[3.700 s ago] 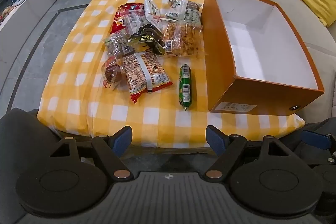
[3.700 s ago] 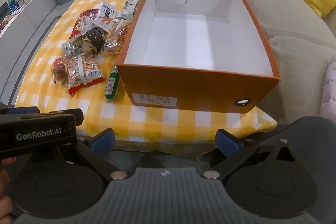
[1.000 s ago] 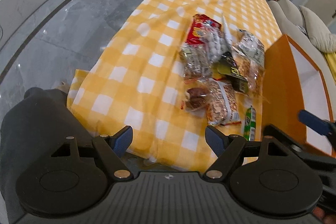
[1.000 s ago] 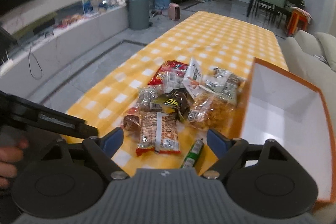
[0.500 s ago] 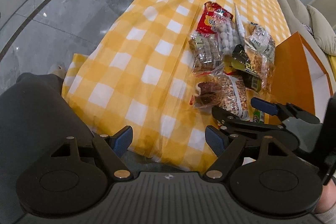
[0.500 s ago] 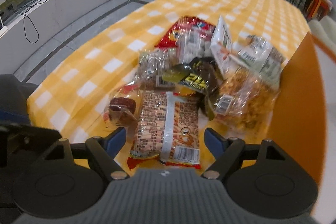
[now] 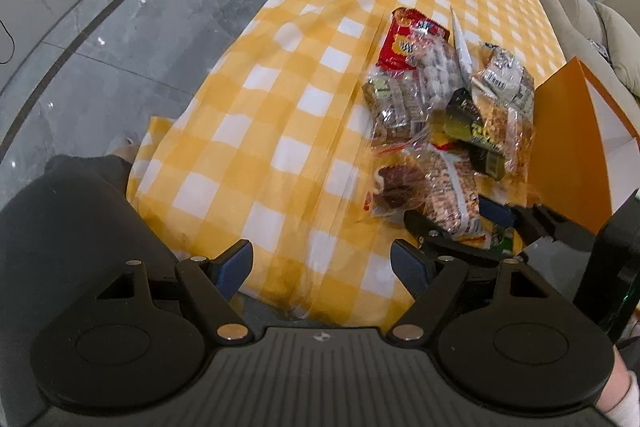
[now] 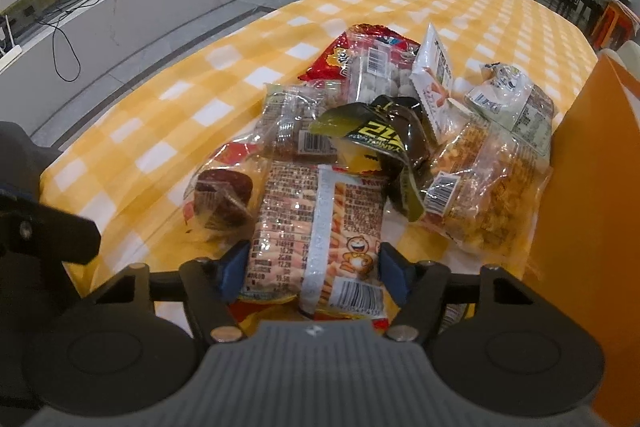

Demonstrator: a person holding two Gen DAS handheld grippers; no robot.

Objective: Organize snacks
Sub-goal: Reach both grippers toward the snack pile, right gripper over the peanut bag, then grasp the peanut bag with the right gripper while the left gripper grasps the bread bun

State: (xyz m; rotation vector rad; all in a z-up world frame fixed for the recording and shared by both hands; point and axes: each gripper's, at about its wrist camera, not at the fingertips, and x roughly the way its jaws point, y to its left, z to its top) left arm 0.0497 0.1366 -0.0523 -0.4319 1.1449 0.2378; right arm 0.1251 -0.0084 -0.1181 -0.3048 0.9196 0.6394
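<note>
A yellow-and-white checked tablecloth (image 8: 168,99) covers the table. My right gripper (image 8: 310,269) has just been closing, blue pads at both edges of the clear peanut packet (image 8: 320,223) heading the snack pile beside the orange cardboard box (image 8: 592,211). My left gripper (image 7: 326,269) hangs open, empty, over the table's edge.

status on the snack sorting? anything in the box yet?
Nothing visibly packed: the orange box shows only bare white wall, and the snack pile lies on the tablecloth. Right gripper, jaws just closing, straddles the peanut pack. Left gripper is open, empty. All packing remains.
</note>
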